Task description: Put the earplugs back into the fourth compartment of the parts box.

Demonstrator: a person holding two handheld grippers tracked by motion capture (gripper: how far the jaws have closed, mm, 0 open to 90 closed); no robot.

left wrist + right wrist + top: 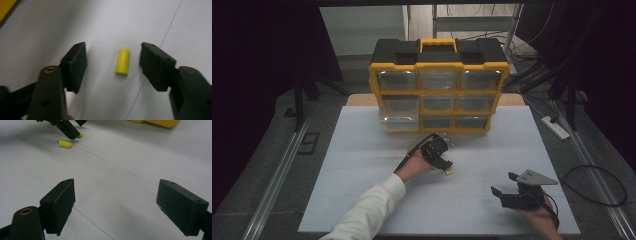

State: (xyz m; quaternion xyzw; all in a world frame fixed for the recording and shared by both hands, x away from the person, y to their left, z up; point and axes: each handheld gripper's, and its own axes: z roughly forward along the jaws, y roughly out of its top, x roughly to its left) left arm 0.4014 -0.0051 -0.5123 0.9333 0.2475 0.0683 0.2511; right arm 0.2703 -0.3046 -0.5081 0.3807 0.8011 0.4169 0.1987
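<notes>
A small yellow plug (pixel 122 61) lies on the white table between the jaws of my left gripper (pixel 112 65), nearer the right-hand pad, and neither pad touches it. The jaws stand open and point down at the table. In the high view the left gripper (pixel 446 164) hovers mid-table, with a yellow plug (pixel 449 172) just beside its tips. In the right gripper view a second yellow plug (pixel 65 143) lies loose next to one left-gripper finger (pixel 68 131), which half hides another yellow plug (pixel 80 134). My right gripper (pixel 115 205) is open and empty above the near right of the table (pixel 503 183).
A yellow and black drawer organizer (pixel 439 85) with clear drawers stands at the table's far edge. Its bottom-left drawer (pixel 399 122) is pulled out a little. A power strip (pixel 555 126) and cables lie on the floor to the right.
</notes>
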